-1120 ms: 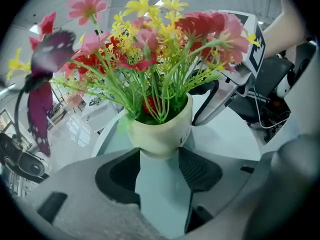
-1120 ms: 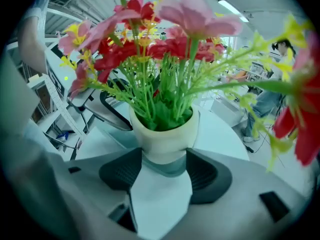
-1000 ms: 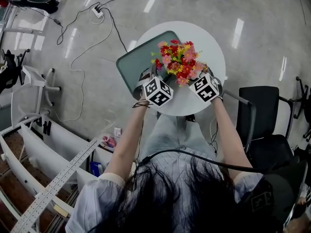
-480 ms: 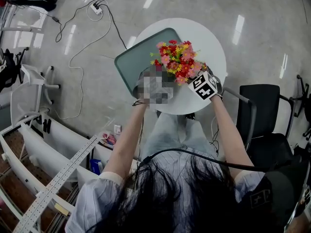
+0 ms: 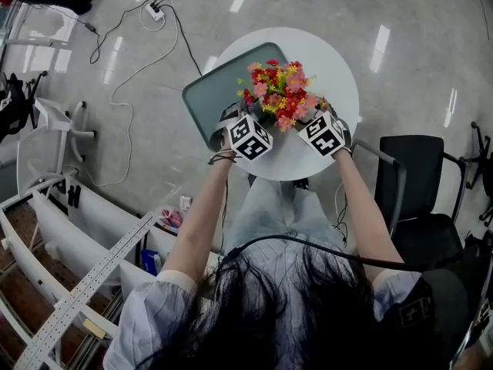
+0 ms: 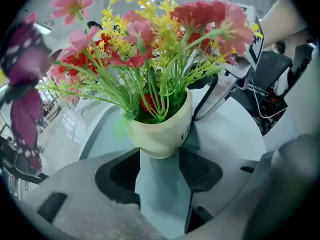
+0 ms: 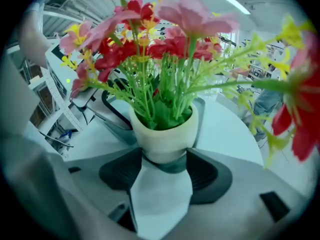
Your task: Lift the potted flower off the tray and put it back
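Note:
The potted flower [image 5: 277,95] has red, pink and yellow blooms in a cream pot [image 6: 162,129]. It stands over the near right rim of the grey-green tray [image 5: 212,95] on the round white table [image 5: 339,75]. My left gripper [image 5: 246,126] clamps the pot's base from the left, and my right gripper [image 5: 314,123] clamps it from the right. In the left gripper view the pot sits between the dark pads [image 6: 200,171], with tray surface beneath. The right gripper view shows the pot [image 7: 167,134] between its pads over white tabletop. Whether the pot touches the tray is hidden.
A black chair [image 5: 420,183] stands close to the table's right. Cables [image 5: 115,75] and a power strip [image 5: 154,14] lie on the floor at the back left. White frames and a rail [image 5: 69,230] fill the left foreground.
Both grippers and the potted flower have shifted slightly left and away from me, toward the tray. The grip on the pot looks the same.

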Available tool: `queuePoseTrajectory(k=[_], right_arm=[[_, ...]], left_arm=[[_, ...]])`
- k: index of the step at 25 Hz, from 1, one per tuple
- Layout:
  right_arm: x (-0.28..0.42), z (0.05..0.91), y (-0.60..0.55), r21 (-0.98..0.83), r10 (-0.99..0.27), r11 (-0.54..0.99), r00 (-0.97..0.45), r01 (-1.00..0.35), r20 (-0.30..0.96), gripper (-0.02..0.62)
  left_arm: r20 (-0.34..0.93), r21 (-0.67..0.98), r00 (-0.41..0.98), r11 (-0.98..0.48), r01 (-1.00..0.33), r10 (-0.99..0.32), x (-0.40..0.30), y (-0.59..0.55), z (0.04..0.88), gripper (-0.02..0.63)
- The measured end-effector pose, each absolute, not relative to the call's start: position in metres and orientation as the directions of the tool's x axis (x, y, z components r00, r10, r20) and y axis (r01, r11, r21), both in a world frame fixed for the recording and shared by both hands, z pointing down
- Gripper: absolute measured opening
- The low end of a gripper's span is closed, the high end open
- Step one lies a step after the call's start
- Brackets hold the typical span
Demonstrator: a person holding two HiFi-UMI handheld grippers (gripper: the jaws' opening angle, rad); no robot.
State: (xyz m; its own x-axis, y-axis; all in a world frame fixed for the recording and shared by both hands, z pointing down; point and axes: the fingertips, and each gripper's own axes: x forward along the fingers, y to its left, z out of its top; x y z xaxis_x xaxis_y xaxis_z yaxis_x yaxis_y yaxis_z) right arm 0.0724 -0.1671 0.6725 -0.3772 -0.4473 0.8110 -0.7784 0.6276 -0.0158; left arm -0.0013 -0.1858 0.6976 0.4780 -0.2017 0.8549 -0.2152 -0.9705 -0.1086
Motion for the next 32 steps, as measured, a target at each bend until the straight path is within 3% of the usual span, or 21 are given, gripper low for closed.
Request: queuePoseTrajectory(k=[16, 32], right_arm=[[0.093, 0.624, -0.145, -0.060, -0.571, 0.518, -0.397, -0.853, 0.719, 0.279], [0.089, 0.528, -0.092, -0.025, -0.707, 0.532, -0.460, -0.847, 0.537, 0.169]], left_arm=[[0.776, 0.000, 0.562, -0.890, -0.456, -0.288, -0.025, -0.171, 0.644, 0.233], [0.565, 0.071, 0.643, -0.746, -0.662, -0.517, -0.028, -0.125, 0.531, 0.232]])
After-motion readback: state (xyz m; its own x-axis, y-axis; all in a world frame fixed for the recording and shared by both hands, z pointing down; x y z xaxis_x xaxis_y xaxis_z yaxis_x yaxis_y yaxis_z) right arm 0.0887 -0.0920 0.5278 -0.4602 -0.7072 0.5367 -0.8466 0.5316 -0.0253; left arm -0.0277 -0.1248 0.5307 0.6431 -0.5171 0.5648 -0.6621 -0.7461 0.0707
